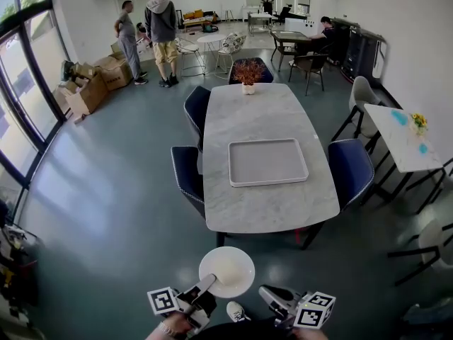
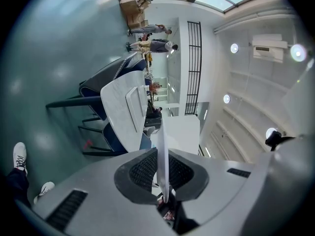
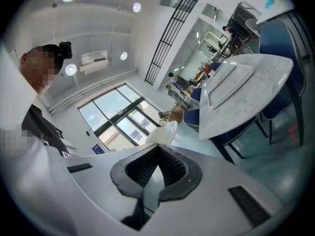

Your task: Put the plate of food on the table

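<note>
plate [image 1: 226,271] hangs by its rim, pinched in left gripper [image 1: 210,282], short of marble table [image 1: 262,112]. one-edge pinch could let it tip n spill. right gripper [image 1: 266,293] closed, empty.

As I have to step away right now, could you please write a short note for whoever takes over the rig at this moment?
Left tool: shut on the rim of the white plate, held over the floor short of the marble table's near end.
Right tool: shut, empty, beside the plate and apart from it.
No food can be made out on the plate.
Done: the plate is in hand.
Left: step up to the table, set the plate on bare marble, probably in front of the grey tray, then release.
</note>
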